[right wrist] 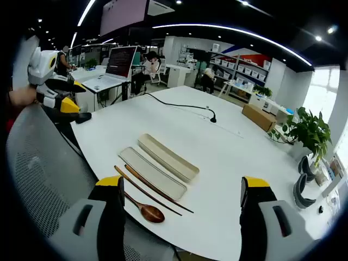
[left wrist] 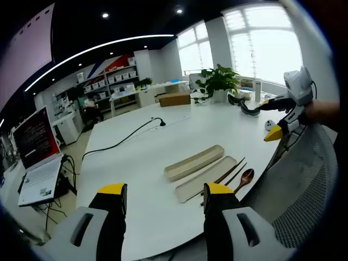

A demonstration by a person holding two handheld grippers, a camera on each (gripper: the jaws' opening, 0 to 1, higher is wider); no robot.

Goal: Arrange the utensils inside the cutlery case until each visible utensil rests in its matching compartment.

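The beige cutlery case lies open on the white table [left wrist: 136,163] as two long halves side by side, one deeper [left wrist: 194,162] [right wrist: 167,156] and one a flat tray [left wrist: 205,179] [right wrist: 152,173]. Beside the tray, towards the table's edge, lie a pair of dark chopsticks [left wrist: 229,174] [right wrist: 155,189] and a wooden spoon [left wrist: 245,178] [right wrist: 143,208]. All of them rest on the table outside the case. My left gripper [left wrist: 165,190] [right wrist: 76,95] is open and empty, held back from the case. Above the table's edge, my right gripper [right wrist: 183,182] [left wrist: 269,119] hangs open and empty too.
A grey mesh chair back [left wrist: 304,201] [right wrist: 38,179] stands at the table's edge near the utensils. A black cable [left wrist: 130,136] [right wrist: 179,105] runs across the table. Further off are a potted plant [left wrist: 217,81], a cardboard box [left wrist: 175,99] and a laptop [left wrist: 41,163].
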